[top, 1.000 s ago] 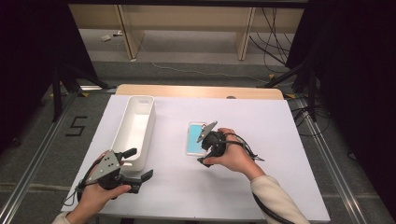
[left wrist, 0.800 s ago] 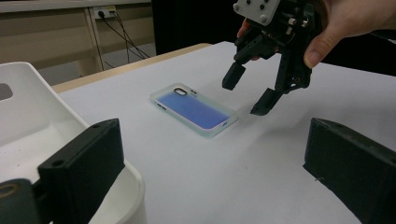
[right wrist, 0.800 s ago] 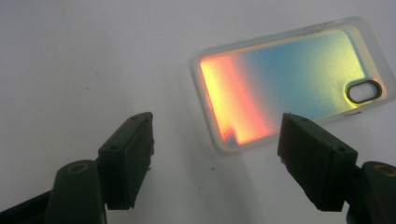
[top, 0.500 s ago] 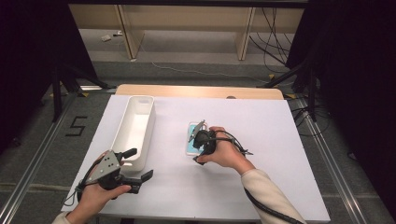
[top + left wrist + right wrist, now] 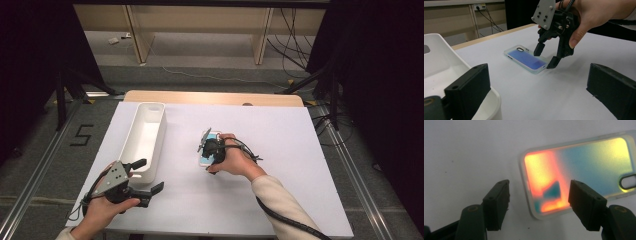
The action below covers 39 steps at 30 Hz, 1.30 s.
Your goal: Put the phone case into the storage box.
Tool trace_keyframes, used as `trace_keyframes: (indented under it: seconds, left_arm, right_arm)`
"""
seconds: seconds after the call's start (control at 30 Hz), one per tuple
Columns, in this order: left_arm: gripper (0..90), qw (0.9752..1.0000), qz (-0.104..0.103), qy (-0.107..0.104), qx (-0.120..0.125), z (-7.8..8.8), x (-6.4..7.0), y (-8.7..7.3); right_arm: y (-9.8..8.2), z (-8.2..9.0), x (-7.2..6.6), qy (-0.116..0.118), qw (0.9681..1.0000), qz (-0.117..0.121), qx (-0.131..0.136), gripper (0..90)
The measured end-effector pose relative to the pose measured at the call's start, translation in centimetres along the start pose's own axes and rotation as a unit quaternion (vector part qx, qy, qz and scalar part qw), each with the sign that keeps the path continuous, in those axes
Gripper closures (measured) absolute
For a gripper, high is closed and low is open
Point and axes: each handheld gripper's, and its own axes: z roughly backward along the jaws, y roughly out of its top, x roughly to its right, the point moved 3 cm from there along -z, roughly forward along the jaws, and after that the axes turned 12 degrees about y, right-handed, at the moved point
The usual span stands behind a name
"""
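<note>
1. A white-topped desk (image 5: 280,200) carries everything; a bare wooden strip runs along its far edge.
2. A long white plastic bin (image 5: 143,140) lies on the desk's left part, running from near to far.
3. A translucent iridescent phone case (image 5: 208,148) lies flat near the desk's middle, right of the bin and well apart from it.
4. The right gripper (image 5: 209,151) hangs directly over the case's near end, one jaw above the case and the other beyond its edge, neither pressing on it.
5. The left gripper (image 5: 145,182) sits at the desk's near left corner, just beside the bin's near end.
</note>
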Motion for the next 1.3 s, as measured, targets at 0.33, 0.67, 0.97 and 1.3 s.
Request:
trace_keyframes:
  seconds: [0.33, 0.67, 0.97, 1.3]
  left_arm:
    - [4.2, 1.0, 0.0, 0.0, 0.001, 0.0, 0.0, 0.0]
    - [4.2, 1.0, 0.003, 0.0, -0.001, 0.0, 0.1, 0.0]
    - [4.2, 1.0, 0.003, -0.001, 0.0, 0.0, 0.0, 0.0]
    - [4.2, 1.0, 0.003, -0.001, 0.0, 0.0, 0.1, 0.0]
  right_arm:
    - [0.3, -0.5, 0.7, -0.008, 0.9991, 0.022, -0.035, 38.9]
    - [0.6, -0.5, 0.9, -0.015, 0.9967, 0.05, -0.062, 41.1]
    - [0.9, -0.5, 0.5, -0.002, 0.9967, 0.044, -0.069, 49.6]
    - [1.1, -0.6, 0.5, 0.008, 0.995, 0.061, -0.079, 55.0]
